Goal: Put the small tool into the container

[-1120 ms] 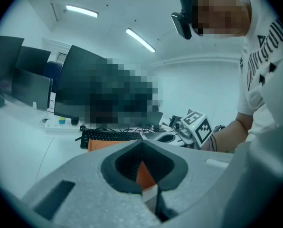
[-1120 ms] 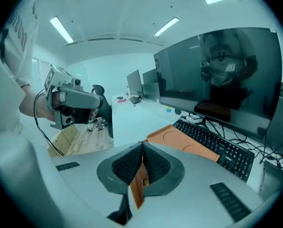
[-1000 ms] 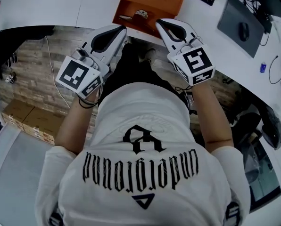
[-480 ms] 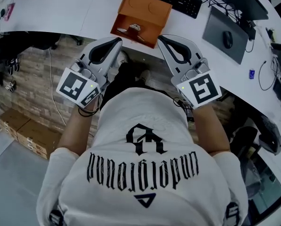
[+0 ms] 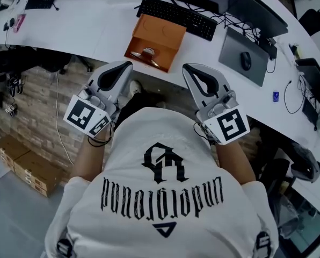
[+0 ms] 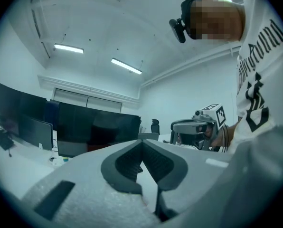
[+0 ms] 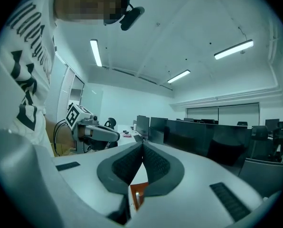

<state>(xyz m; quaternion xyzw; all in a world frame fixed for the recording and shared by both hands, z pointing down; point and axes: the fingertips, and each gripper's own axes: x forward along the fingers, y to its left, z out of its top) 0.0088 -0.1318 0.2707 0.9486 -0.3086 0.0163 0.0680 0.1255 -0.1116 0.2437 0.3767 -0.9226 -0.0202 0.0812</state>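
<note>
An orange container (image 5: 159, 32) stands at the front edge of the white desk (image 5: 68, 28). A small metal tool (image 5: 148, 51) lies in its open lower part. Both grippers are held up in front of the person's chest, short of the desk edge. My left gripper (image 5: 125, 65) is shut and empty, with its tips left of and below the container. My right gripper (image 5: 187, 67) is shut and empty too, on the right of it. In the left gripper view the jaws (image 6: 141, 140) meet against the ceiling. In the right gripper view the gripper (image 7: 142, 144) shows an orange sliver of the container (image 7: 137, 194) below its shut jaws.
A black keyboard (image 5: 176, 15) lies behind the container. A grey pad (image 5: 240, 44) with a mouse (image 5: 245, 61) is at the right, and cables run further right. Below the desk are a brick-pattern floor, cardboard boxes (image 5: 26, 165) at the left and a chair (image 5: 297, 163) at the right.
Both grippers have drawn back from the container toward the person's body, and the head view now takes in more of the desk. Both stay shut and empty.
</note>
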